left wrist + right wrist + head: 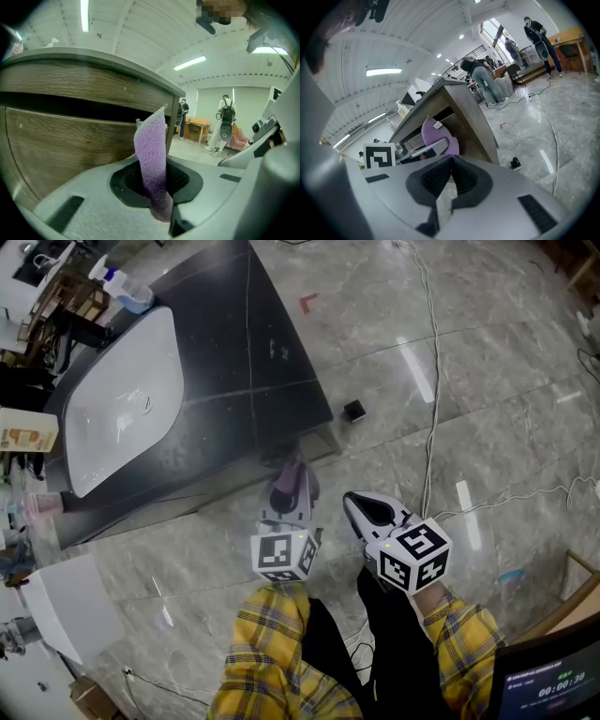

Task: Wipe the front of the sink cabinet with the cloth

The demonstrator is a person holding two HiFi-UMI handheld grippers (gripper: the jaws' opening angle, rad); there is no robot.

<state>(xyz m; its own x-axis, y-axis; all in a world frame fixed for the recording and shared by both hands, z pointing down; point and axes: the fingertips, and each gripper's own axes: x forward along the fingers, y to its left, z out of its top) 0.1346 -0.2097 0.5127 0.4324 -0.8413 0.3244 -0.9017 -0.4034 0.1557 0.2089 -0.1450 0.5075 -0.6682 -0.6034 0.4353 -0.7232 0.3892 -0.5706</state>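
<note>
Head view shows the basin (122,404) from above; left gripper view, the sink cabinet (70,140)'s wood front. Left gripper (158,190) clamps the purple cloth (151,154); right gripper (446,183)'s jaws meet, empty.

Glossy marble floor (506,362), ceiling striplights (85,14)

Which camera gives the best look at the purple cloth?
The left gripper view: the cloth fills the centre, clamped upright in the left gripper, in front of the cabinet front. The head view shows only a small purple bit of cloth; the right gripper view shows it small, from the side.
</note>
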